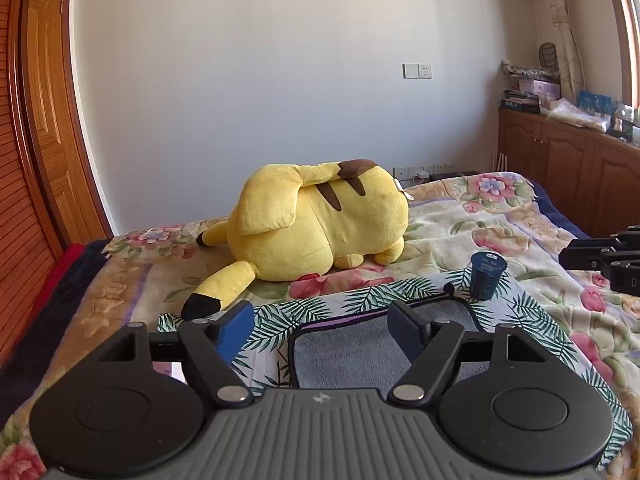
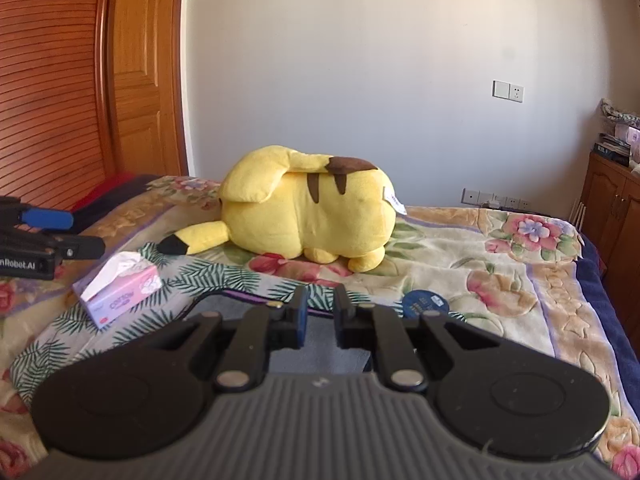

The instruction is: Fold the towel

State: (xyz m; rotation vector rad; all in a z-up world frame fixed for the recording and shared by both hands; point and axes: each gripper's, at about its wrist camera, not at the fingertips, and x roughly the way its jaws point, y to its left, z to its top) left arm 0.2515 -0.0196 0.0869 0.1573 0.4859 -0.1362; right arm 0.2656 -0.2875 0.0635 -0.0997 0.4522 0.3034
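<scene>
A grey towel (image 1: 360, 352) with a dark border lies flat on a palm-leaf cloth (image 1: 280, 316) on the bed. It also shows in the right wrist view (image 2: 320, 356), mostly hidden by my gripper. My left gripper (image 1: 320, 324) is wide open and empty, above the towel's near left part. My right gripper (image 2: 320, 316) is open with a narrow gap and empty, above the towel's near edge. The right gripper's side shows at the left wrist view's right edge (image 1: 608, 260). The left gripper's side shows at the right wrist view's left edge (image 2: 44, 236).
A yellow plush toy (image 1: 320, 220) lies behind the cloth. A dark blue cup (image 1: 486, 276) stands at the towel's far right corner. A pink tissue box (image 2: 120, 288) sits on the cloth's left. A wooden door (image 1: 44, 120) is left, cabinets (image 1: 572, 172) right.
</scene>
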